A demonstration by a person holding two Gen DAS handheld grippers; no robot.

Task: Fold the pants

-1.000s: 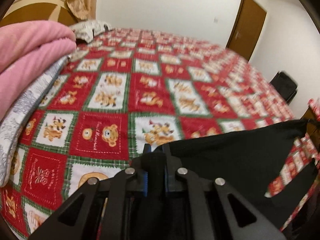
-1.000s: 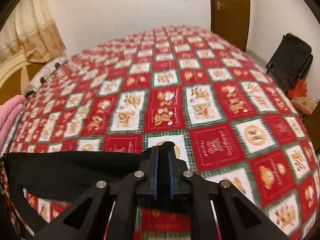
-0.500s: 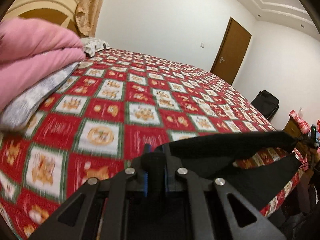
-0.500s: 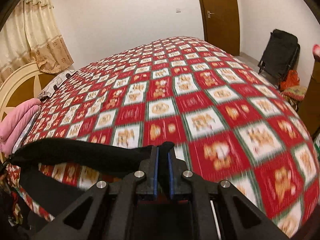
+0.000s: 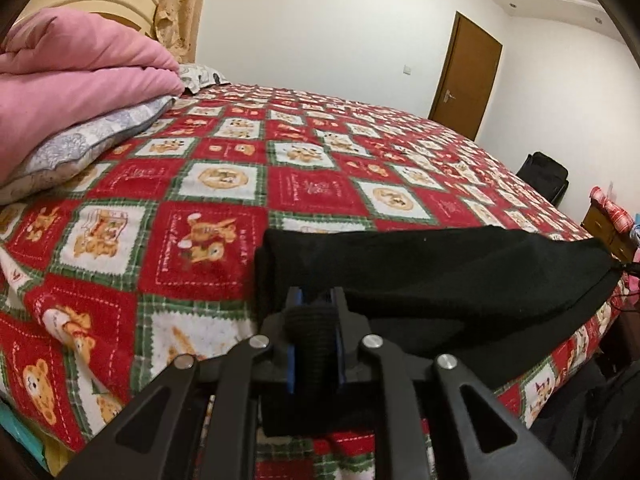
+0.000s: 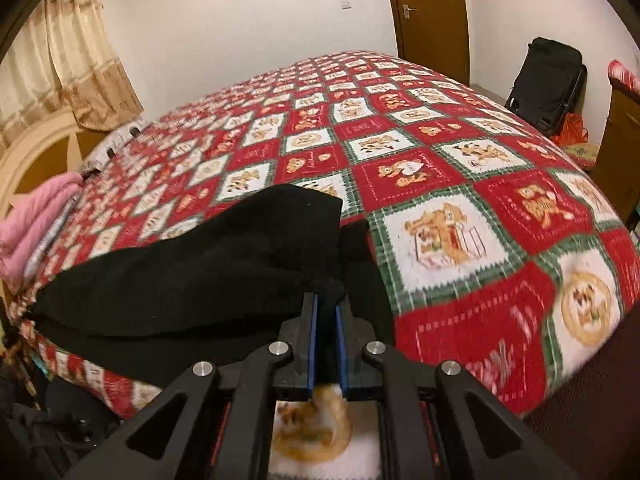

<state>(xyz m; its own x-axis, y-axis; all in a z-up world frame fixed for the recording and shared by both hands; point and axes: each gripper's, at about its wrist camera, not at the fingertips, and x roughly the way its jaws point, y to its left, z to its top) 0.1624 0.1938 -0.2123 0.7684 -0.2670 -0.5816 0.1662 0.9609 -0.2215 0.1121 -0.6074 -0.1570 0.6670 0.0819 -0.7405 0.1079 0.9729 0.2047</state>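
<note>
Black knit pants (image 5: 440, 276) lie along the near edge of the red patchwork bed quilt (image 5: 224, 216), long axis running between the tools. Left tool (image 5: 314, 320) is opening with a bunched end between its pads; right tool (image 6: 326, 320) pinches the other end. Pink folded blanket (image 5: 72, 76) sits well apart (nothing blocks).

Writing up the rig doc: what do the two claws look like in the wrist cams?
Both match: left claw and right claw are matte black plastic, with blue pads on the inner finger faces, triangular cutouts in the linkage arms and silver pivot pins. No cables, markings or sleeves visible.
</note>
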